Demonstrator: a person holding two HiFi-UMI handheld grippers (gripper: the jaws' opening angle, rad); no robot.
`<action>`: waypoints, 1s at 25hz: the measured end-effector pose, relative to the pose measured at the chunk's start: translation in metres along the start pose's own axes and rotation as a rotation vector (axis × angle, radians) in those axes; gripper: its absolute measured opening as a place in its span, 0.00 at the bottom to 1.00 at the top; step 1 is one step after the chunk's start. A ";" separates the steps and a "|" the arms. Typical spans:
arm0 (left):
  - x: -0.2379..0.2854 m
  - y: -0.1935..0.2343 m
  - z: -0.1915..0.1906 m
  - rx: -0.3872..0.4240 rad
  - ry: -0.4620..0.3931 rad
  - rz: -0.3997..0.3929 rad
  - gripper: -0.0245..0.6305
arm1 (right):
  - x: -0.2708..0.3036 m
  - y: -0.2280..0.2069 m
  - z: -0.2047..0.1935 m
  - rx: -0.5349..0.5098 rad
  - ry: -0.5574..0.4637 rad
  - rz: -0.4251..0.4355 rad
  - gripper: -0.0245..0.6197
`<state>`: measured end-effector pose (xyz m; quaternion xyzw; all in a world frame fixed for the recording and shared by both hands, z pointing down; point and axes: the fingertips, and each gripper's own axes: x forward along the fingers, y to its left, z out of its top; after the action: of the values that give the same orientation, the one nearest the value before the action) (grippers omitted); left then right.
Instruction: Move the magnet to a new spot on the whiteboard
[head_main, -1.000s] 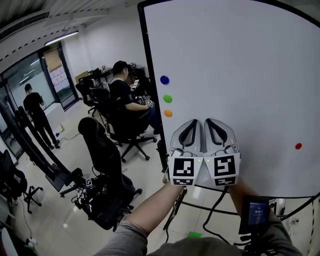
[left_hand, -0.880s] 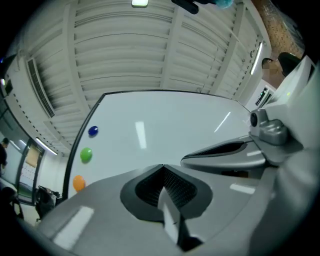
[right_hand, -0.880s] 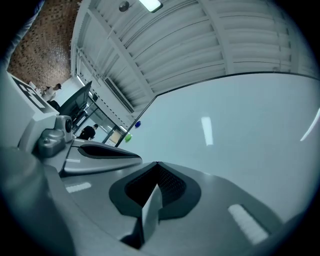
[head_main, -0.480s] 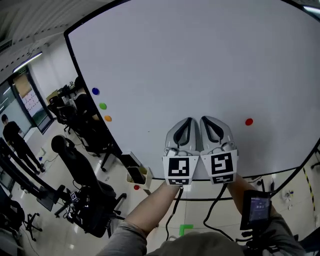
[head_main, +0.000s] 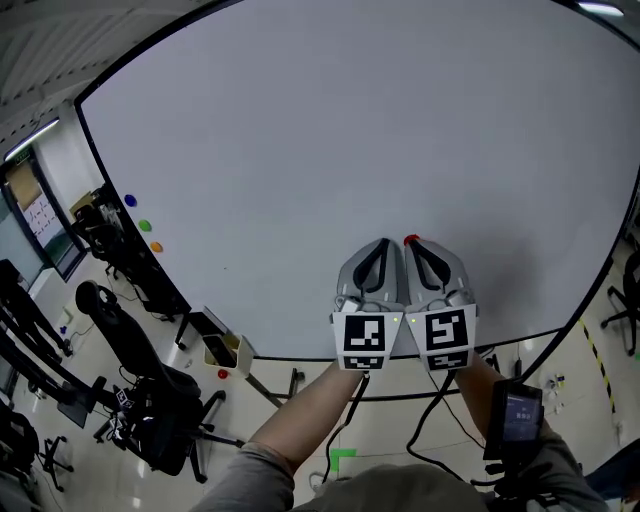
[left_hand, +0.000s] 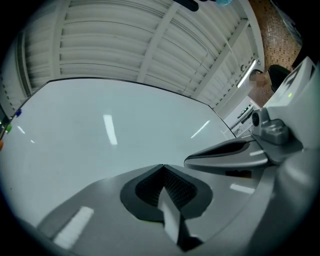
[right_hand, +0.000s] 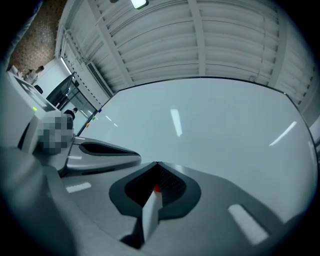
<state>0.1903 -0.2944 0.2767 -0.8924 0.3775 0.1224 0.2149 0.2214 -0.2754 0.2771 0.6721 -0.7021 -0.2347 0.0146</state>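
A small red magnet (head_main: 411, 241) sticks on the large whiteboard (head_main: 330, 150). My two grippers are held side by side in front of the board's lower middle. The left gripper (head_main: 385, 244) is shut with nothing in it, its tip (left_hand: 162, 167) facing bare board. My right gripper (head_main: 414, 248) is also shut, and its tip sits just under the red magnet. In the right gripper view only a red sliver of the magnet (right_hand: 156, 189) shows in the slot behind the closed right gripper (right_hand: 156, 165); whether the tip touches it I cannot tell.
Blue (head_main: 130, 200), green (head_main: 144, 226) and orange (head_main: 155, 246) magnets sit at the board's far left edge. A pen tray (head_main: 222, 348) hangs below the board's lower left. Office chairs (head_main: 150, 410) stand on the floor at the left. A small screen (head_main: 514, 420) is strapped by my right forearm.
Both grippers have swept together to the right along the board. The red magnet, once far off to the right, now lies at the right gripper's tip. The coloured magnets have slid to the far left.
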 end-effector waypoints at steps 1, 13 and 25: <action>0.002 -0.006 -0.001 0.000 0.003 0.003 0.04 | -0.003 -0.005 -0.003 0.000 0.003 0.002 0.05; 0.018 -0.031 -0.021 -0.001 0.046 0.011 0.04 | -0.007 -0.028 -0.026 0.012 0.029 -0.002 0.05; 0.030 -0.040 -0.027 0.084 0.065 0.063 0.29 | -0.010 -0.053 -0.030 0.001 0.036 -0.042 0.05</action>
<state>0.2415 -0.3008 0.3009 -0.8739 0.4169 0.0840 0.2356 0.2825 -0.2743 0.2886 0.6907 -0.6877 -0.2225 0.0220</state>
